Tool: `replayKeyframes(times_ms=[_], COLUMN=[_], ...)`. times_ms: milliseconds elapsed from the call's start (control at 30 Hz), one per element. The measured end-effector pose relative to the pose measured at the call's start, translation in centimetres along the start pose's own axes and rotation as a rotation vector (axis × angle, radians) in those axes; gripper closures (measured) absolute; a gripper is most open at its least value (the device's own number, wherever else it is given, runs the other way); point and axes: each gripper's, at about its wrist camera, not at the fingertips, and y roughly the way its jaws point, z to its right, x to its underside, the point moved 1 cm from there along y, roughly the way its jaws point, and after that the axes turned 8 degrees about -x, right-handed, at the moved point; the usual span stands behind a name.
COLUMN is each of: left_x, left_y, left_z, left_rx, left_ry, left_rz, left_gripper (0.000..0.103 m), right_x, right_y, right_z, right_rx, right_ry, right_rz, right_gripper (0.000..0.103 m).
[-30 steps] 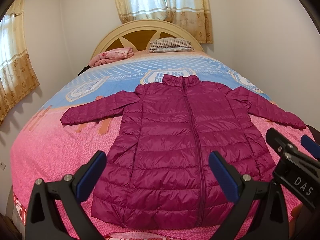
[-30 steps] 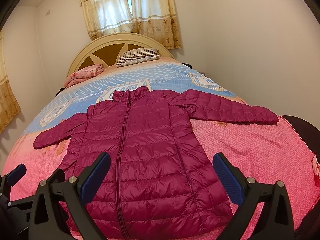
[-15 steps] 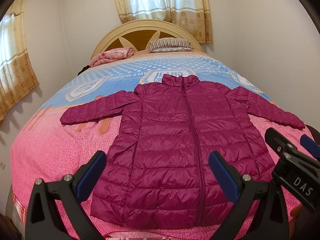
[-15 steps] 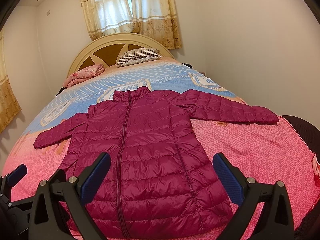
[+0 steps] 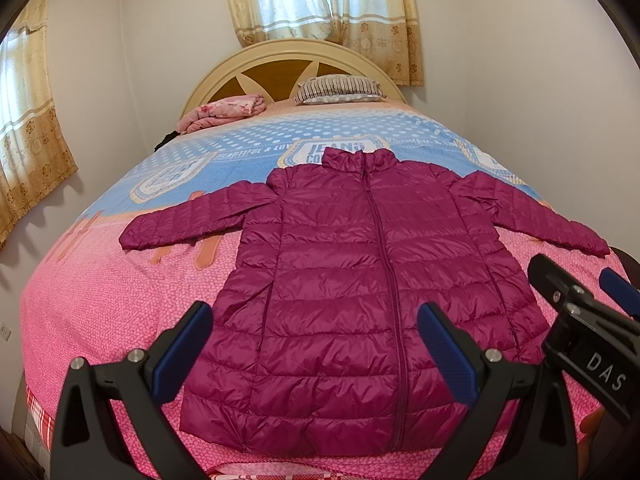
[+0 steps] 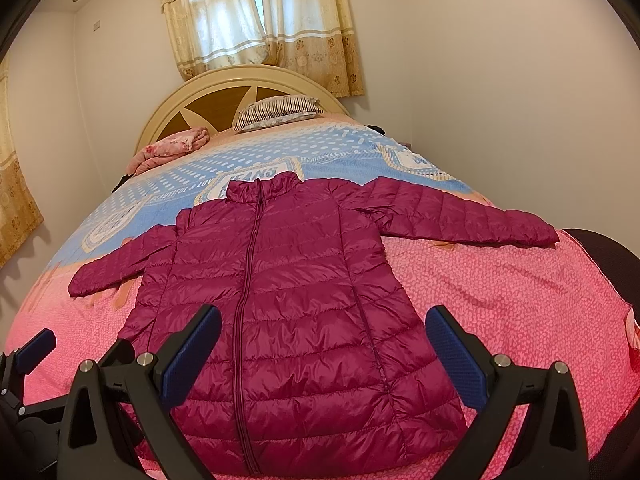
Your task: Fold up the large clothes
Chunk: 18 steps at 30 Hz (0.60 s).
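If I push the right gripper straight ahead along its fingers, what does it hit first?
Most likely the lower front of the purple jacket, which fills the gap between the open right gripper fingers; depth is unclear, but nothing lies in between.

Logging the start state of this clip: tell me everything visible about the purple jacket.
The puffer jacket is magenta-purple, quilted in horizontal rows, with a shiny, nylon-like shell. It is long, zipped shut up to a stand collar, and lies front-up, flat on the bed cover, hem nearest the cameras, both sleeves spread outward. Nothing rests on it; both grippers are open, and neither visibly touches it.
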Motion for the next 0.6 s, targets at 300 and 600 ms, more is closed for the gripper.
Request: replayKeyframes(times_ms=[300,600], left_x=[0.03,0.37], left_y=[0.0,0.0], left_z=[0.09,0.82], left_rx=[0.001,0.007], left_ry=[-0.001,0.006], left_rz=[-0.001,0.001], left_gripper=[0.0,0.0], right_x=[0.17,0.13], right_y=[-0.13,-0.07], right_z=[0.0,0.13], right_rx=[0.002,0.002], right_ry=[0.003,0.008], right_rz=[-0.002,-0.009], right_gripper=[0.001,0.001])
